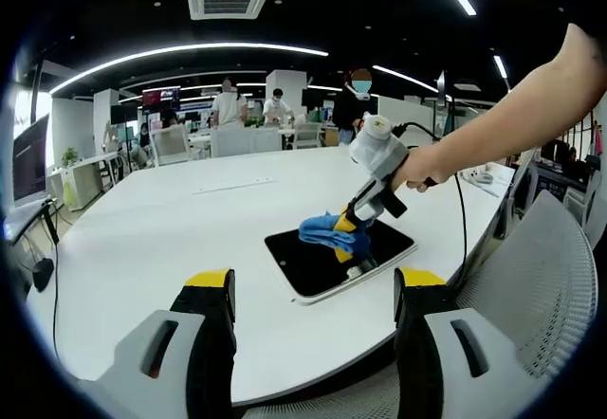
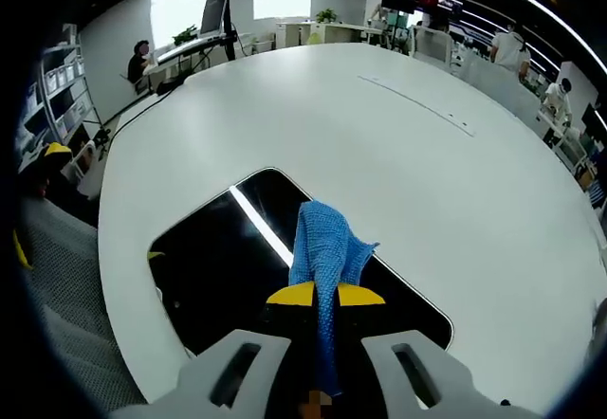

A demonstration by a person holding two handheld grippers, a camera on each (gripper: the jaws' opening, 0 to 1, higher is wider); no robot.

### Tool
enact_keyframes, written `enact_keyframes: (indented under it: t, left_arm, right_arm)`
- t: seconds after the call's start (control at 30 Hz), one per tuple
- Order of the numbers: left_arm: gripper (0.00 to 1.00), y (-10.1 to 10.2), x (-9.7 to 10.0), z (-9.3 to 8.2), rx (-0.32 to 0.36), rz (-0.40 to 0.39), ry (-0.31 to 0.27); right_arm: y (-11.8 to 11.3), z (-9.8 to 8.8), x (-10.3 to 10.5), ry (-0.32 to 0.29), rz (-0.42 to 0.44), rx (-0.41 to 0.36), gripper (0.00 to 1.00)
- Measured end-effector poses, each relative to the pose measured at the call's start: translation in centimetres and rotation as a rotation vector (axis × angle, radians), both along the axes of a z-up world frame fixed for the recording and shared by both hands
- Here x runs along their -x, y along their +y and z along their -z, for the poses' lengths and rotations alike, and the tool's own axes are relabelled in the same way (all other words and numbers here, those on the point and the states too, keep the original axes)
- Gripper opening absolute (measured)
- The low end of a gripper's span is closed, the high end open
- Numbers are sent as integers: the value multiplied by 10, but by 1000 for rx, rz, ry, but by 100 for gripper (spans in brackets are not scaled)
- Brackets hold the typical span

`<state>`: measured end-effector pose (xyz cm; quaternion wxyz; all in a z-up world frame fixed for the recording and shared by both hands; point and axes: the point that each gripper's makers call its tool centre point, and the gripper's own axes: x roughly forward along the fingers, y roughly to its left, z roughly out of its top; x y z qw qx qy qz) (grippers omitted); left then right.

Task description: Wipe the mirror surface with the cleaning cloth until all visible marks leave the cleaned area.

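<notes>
I have the blue cleaning cloth (image 2: 325, 248) pinched in the right gripper (image 2: 325, 295), jaws clamped on it, and I am at the wiping step — I judge flat, overlapping passes work best, the cloth pressed on the glass, not the yellow tips. The mirror (image 2: 218, 267) lies flat on the white table (image 2: 398, 144) near its edge, directly under the right gripper. My left gripper (image 1: 314, 291) hangs spread and empty, well apart, the mirror (image 1: 303, 260) just ahead of it.
</notes>
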<state>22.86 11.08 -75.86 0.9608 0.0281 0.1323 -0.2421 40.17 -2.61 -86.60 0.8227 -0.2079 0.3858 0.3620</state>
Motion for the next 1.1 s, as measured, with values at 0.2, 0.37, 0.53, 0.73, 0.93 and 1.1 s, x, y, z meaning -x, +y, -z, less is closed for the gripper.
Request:
enact_keyframes:
  t: [0.2, 0.37, 0.53, 0.73, 0.93, 1.1]
  left_arm:
    - [66, -1, -1, 1, 0, 0, 2]
    - [66, -2, -1, 1, 0, 0, 3]
    - [65, -2, -1, 2, -1, 0, 5]
    - [65, -3, -2, 2, 0, -6, 4]
    - [65, -3, -2, 2, -2, -7, 4]
    - [64, -4, -2, 3, -4, -9, 3]
  right_arm:
    - [-2, 0, -9, -4, 23, -5, 0]
    - [-1, -1, -17, -68, 12, 56, 0]
    - [-2, -1, -22, -81, 8, 71, 0]
    - [-3, 0, -30, -106, -7, 113, 0]
    - [-5, -1, -31, -99, -1, 101, 0]
    - [-6, 0, -30, -96, 11, 81, 0]
